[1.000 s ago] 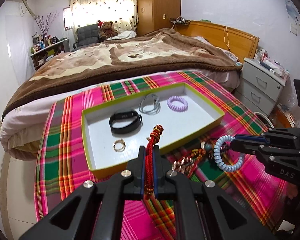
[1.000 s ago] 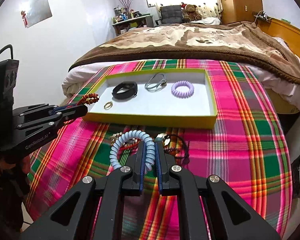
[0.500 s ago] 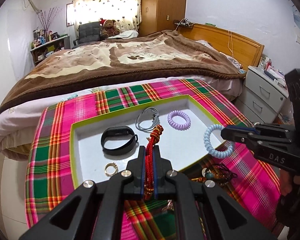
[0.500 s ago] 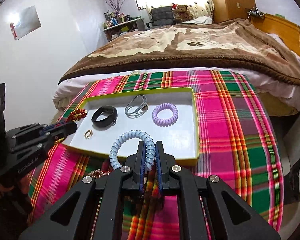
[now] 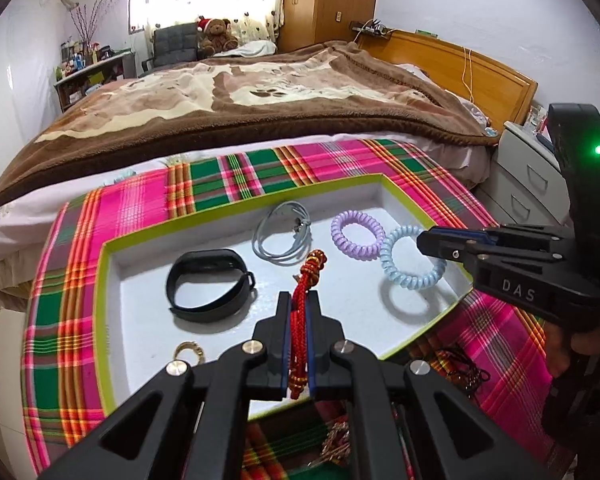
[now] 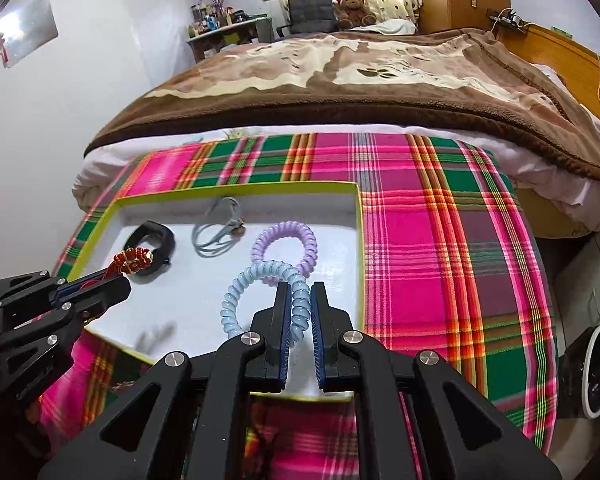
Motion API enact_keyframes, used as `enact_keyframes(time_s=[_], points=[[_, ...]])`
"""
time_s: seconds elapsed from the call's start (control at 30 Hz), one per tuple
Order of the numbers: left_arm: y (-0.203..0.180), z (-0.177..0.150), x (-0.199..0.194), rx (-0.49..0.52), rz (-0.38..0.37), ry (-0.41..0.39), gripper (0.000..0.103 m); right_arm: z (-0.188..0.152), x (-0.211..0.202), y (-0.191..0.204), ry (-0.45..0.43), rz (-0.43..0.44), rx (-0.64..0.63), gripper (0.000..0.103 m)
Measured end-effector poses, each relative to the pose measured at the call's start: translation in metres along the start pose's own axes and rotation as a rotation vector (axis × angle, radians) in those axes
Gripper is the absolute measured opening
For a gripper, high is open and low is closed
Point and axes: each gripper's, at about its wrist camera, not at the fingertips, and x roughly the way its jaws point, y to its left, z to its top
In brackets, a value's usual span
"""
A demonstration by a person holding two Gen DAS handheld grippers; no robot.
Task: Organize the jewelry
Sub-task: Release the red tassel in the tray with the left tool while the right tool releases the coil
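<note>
Black tongs (image 5: pixel 298 316) tilted over tray (image 5: pixel 136 236)

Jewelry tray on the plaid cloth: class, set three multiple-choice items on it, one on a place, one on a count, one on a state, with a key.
1. Where does the purple coil tie lie?
A. in the tray
B. on the blanket
C. on the nightstand

2. How many pieces rest on the tray floor?
A. two
B. four
C. seven

3. What does the left gripper do?
A. stands open and empty
B. pinches the red cord bracelet
C. pinches the black band

Key: 1 A, it lies on the white floor; 2 B, band, grey cord, purple tie, gold ring; 3 B, the cord sits between shut fingers.
</note>
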Motion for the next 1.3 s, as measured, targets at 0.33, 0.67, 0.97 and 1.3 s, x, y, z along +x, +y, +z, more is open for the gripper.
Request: enact_keyframes(time_s=[0.33, 0.67, 0.97, 1.3], points=[[-0.003, -0.002, 0.026, -0.002, 0.014, 0.052, 0.006, -0.003, 0.016, -0.001, 0.043, -0.041, -0.05, 0.01], [-0.003, -0.004, 0.037, -0.004, 0.026, 0.075, 0.006, -0.003, 0.021, 0.005, 0.038, -0.073, -0.094, 0.01], [-0.004, -0.003, 0.037, -0.005, 0.019, 0.075, 0.007, -0.002, 0.023, 0.007, 0.032, -0.098, -0.12, 0.01], [-0.005, -0.003, 0.036, 0.004, 0.041, 0.07, 0.012, -0.002, 0.025, 0.012, 0.029, -0.119, -0.144, 0.01]])
